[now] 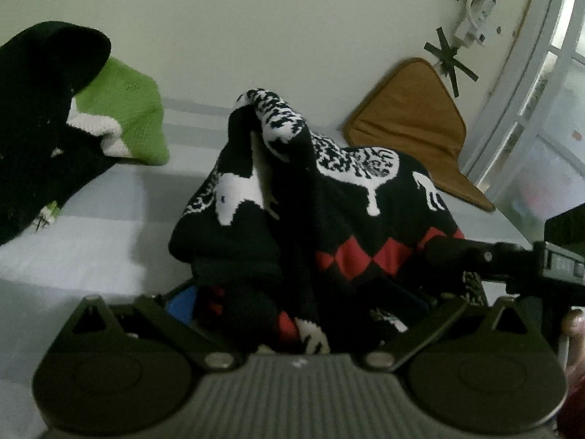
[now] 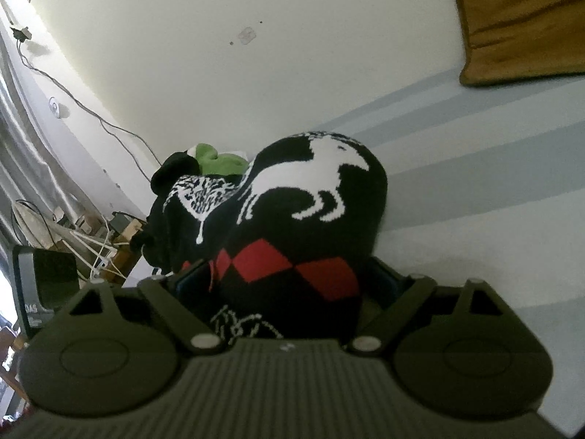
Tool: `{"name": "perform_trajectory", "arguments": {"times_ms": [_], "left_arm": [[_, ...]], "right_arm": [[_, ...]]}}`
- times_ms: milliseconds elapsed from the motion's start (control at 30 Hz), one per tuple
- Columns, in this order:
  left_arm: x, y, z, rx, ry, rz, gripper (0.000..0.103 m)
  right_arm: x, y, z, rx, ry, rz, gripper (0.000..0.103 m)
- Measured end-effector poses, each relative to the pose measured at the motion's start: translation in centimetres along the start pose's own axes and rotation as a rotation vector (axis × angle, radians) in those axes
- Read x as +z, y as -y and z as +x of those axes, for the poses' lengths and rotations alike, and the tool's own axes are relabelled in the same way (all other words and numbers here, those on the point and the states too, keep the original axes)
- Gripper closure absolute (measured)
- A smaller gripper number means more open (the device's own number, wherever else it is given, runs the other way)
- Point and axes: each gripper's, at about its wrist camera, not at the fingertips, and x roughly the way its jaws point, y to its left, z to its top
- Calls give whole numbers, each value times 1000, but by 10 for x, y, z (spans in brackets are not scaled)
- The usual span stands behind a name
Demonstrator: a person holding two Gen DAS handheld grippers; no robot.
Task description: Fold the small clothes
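Sweater [image 1: 329, 197], black knit with white animals and red diamonds, is lying bunched on the striped bed [image 1: 91, 248], bulging up between both grippers. Left gripper [image 1: 299, 314] is clenching a fold of it. Right gripper [image 2: 289, 292] is standing released, jaws spread wide around the knit. Green-and-black garment [image 1: 120, 109] is lying toward the wall edge; brown cushion [image 1: 409, 124] is leaning there too.

Left tool [image 1: 298, 314] and right tool [image 2: 285, 289] both tilted downward, right jaws spread wide
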Motion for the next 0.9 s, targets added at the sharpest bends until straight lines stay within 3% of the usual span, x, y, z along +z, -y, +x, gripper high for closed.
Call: {"name": "perform_trajectory", "arguments": {"times_ms": [100, 900], "left_arm": [[-2, -1, -2, 1, 3, -1, 0], [-4, 0, -3, -1, 21, -11, 0]], "right_arm": [[-1, 0, -1, 12, -10, -17, 0], [-2, -4, 3, 15, -9, -41, 0]]}}
